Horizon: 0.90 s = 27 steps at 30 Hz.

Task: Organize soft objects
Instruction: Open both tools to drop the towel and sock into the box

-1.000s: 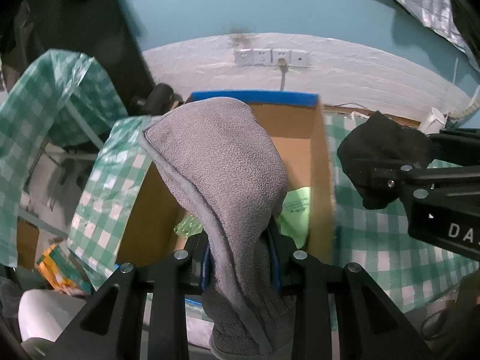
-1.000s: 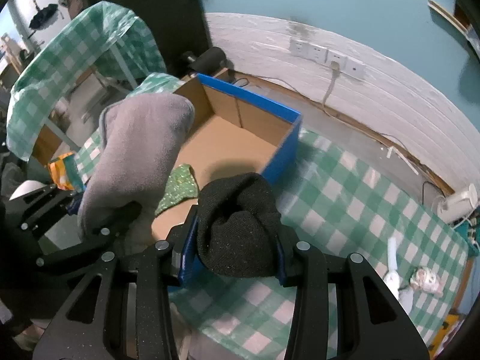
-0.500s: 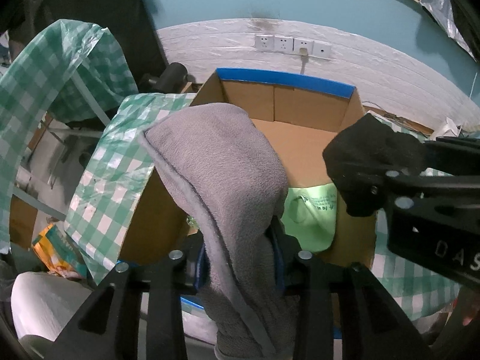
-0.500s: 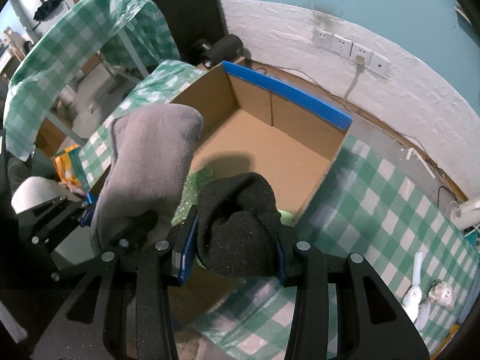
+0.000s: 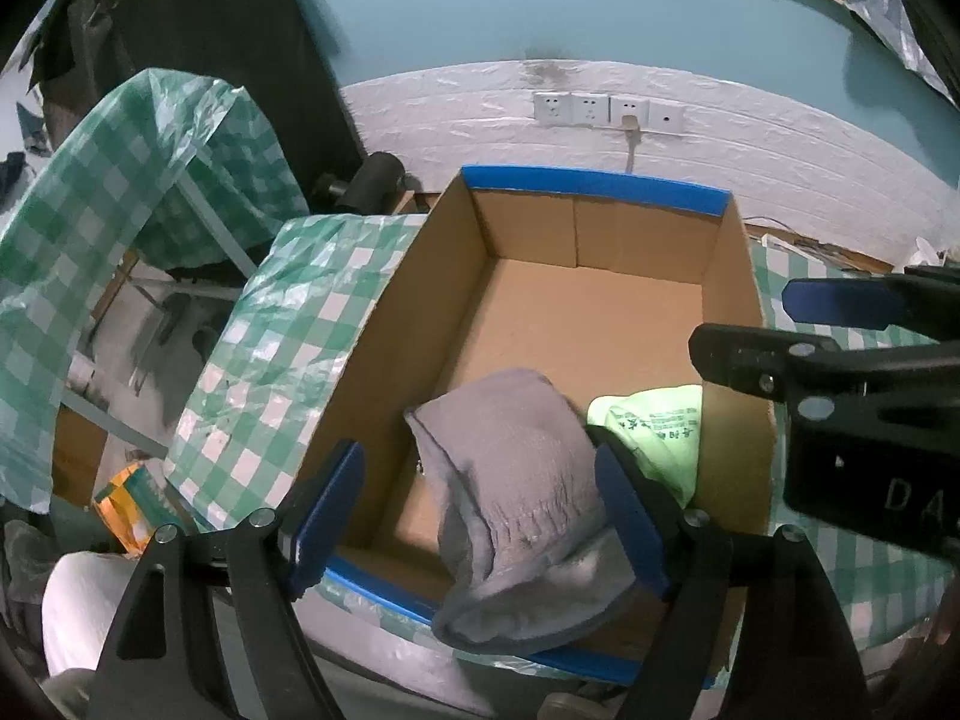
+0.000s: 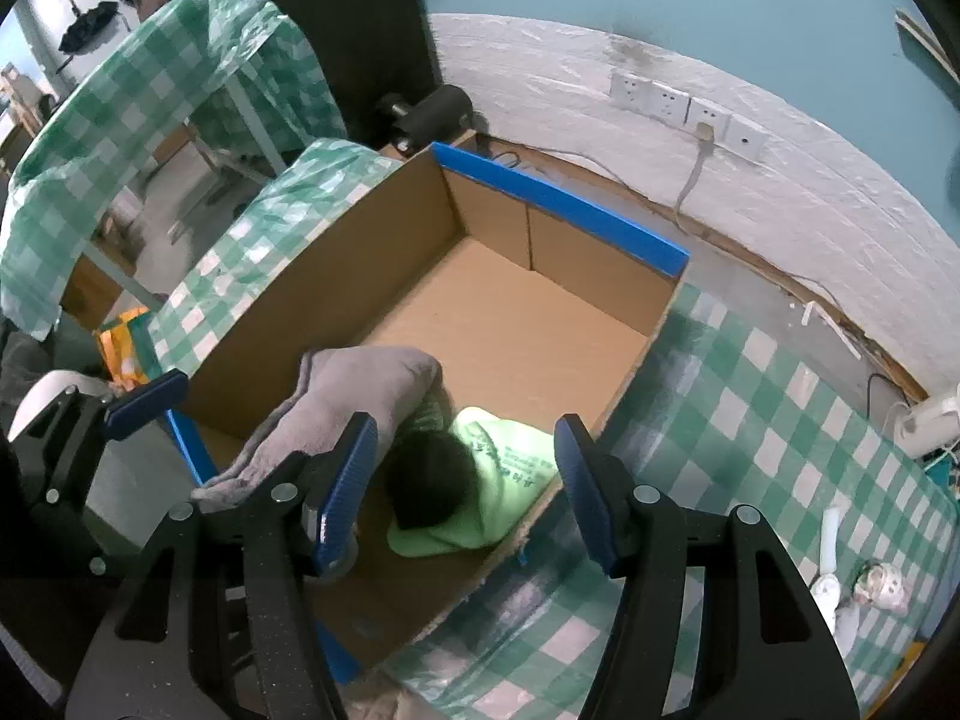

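- The grey towel [image 5: 516, 480] lay slumped over the near wall of the cardboard box [image 5: 600, 324], part of it inside the box and part draped over the blue-taped rim; in the right wrist view the same towel [image 6: 360, 390] ran from the box floor up over that near edge.
- Beside it, inside the box, a black knitted item [image 6: 429, 474] sat on top of a light green bag [image 6: 504, 492], which lay against the box's right-hand wall.
- The left hand-held gripper [image 5: 480, 510] was spread wide, its blue pads either side of the towel and not clamping it.
- The right hand-held gripper [image 6: 465, 480] was also spread wide, above the black item and holding nothing.
- The box stood on a table [image 6: 750, 420] covered with a green-and-white checked plastic cloth.
- At the table's far right edge lay a few small white objects [image 6: 840, 588], too small to identify.
- Behind the box, a white wall [image 5: 600, 138] carried a row of sockets [image 5: 606, 111] with one cable plugged in.
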### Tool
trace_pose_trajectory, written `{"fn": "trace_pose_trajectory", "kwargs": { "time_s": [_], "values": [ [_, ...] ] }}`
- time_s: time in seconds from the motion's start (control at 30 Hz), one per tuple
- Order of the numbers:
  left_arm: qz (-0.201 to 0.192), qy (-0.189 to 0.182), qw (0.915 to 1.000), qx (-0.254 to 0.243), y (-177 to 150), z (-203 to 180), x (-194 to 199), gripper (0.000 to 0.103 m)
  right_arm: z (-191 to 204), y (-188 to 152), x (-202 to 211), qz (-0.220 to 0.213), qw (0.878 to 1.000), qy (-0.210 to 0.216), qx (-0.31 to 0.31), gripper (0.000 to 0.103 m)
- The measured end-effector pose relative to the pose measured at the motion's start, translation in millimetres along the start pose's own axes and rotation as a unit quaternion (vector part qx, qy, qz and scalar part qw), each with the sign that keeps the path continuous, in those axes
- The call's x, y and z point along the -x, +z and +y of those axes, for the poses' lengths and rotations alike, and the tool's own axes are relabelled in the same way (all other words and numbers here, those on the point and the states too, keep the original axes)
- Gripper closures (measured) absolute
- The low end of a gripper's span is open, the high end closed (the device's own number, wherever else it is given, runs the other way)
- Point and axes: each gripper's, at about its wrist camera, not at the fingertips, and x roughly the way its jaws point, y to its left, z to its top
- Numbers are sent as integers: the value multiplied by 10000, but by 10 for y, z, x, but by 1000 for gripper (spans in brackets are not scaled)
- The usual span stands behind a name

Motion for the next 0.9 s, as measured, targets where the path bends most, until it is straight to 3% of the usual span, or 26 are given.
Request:
{"fn": "trace_pose_trajectory", "kwargs": {
  "time_s": [0.9],
  "values": [
    [-258, -272, 9984, -422, 50, -416, 223, 23, -608, -319, 439, -259, 9982, -360, -411, 41]
  ]
}}
